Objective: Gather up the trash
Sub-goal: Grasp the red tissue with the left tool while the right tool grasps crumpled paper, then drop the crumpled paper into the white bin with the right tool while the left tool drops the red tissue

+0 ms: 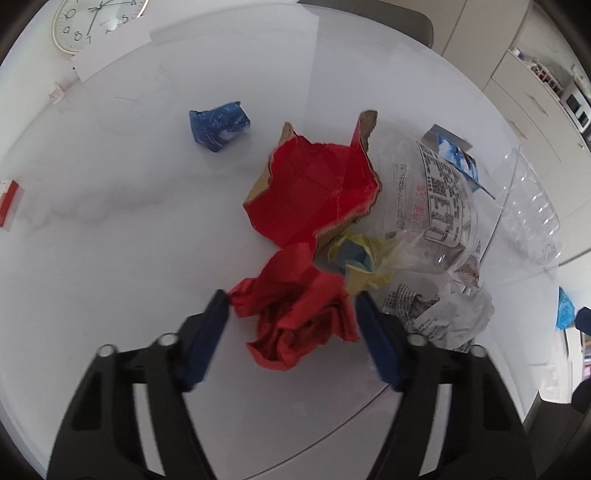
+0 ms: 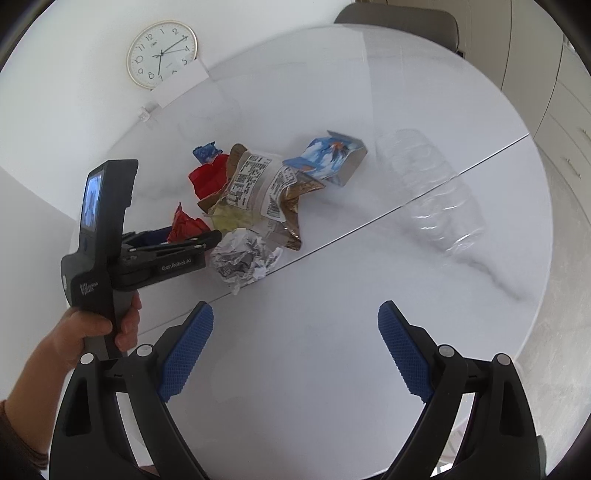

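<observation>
A pile of trash lies on the round white table point(image 2: 332, 350). My left gripper point(image 1: 291, 299) points down over a red crumpled paper point(image 1: 299, 314), and its blue pads touch the paper on both sides. Beyond it lie a torn red cardboard point(image 1: 314, 188), a yellow paper wad point(image 1: 365, 258), a clear printed bag point(image 1: 436, 199) and a crumpled newspaper ball point(image 1: 443, 314). In the right wrist view the left gripper point(image 2: 184, 230) shows with a hand on its handle and the red paper between its fingers. My right gripper point(image 2: 295, 314) hangs open over bare table, in front of the newspaper ball point(image 2: 243, 258).
A blue crumpled wrapper point(image 1: 219, 127) lies apart at the back. A blue printed carton piece point(image 2: 328, 155) and a clear plastic bottle point(image 2: 436, 192) lie to the right. A red-and-white box point(image 1: 9, 203) sits at the far left edge. A clock point(image 2: 161, 55) leans at the back, near a chair point(image 2: 399, 22).
</observation>
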`<state>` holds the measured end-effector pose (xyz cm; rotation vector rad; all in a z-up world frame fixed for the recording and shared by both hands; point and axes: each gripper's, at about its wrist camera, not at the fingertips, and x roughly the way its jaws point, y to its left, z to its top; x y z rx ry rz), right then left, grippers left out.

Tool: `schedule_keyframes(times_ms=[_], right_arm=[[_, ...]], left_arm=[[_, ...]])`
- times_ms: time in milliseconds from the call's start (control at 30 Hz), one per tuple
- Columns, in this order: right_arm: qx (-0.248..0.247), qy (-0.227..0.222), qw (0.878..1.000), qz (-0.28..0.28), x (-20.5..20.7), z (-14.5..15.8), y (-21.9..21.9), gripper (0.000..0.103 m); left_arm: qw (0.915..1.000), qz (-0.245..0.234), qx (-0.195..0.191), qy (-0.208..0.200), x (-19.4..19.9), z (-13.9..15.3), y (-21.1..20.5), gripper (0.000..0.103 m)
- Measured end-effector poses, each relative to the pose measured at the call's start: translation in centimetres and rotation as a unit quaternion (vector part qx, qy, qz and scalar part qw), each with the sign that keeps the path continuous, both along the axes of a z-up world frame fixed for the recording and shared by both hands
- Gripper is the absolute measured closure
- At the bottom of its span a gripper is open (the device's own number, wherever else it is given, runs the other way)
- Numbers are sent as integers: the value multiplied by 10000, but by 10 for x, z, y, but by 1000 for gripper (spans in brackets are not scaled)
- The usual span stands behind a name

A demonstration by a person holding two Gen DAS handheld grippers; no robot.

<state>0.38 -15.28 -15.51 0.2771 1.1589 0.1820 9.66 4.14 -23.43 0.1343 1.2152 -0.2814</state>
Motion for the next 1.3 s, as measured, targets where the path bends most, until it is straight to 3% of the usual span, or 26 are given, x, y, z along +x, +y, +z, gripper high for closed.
schedule_keyframes(times_ms=[33,167,400,533,567,633,733,900,1133,1300], right_arm=[[41,31,10000,-5,2,-3,4,13],[63,171,9998,25,18,-19,24,13],[212,359,9990,-149,45,-40,54,13],[19,436,9988,-223,57,-51,68,14],[-53,470,9987,-194,59,-54,71,18],[-115,569,9983,-69,62,-61,76,41],[-148,595,9981,87,60,-64,79,54],[-116,505,9980,360,49,-58,75,57],[39,108,9985,542,3,-19,37,57],[-157,-126,9998,83,-51,6,-28,57]], left_arm=[[10000,-12,-55,7,-1,-1,3,49],[9997,112,-214,-41,-8,4,18,56],[9981,447,-360,-242,-30,33,44,57],[9969,568,-444,-302,-43,46,56,57],[9968,589,-446,-315,-48,48,58,57],[9967,614,-409,-340,-51,51,58,57],[9967,613,-405,-346,-56,55,63,57],[9970,547,-420,-338,-58,59,62,57],[9974,-71,-628,-340,-84,77,19,57],[9932,-804,-795,-262,-108,88,-34,57]])
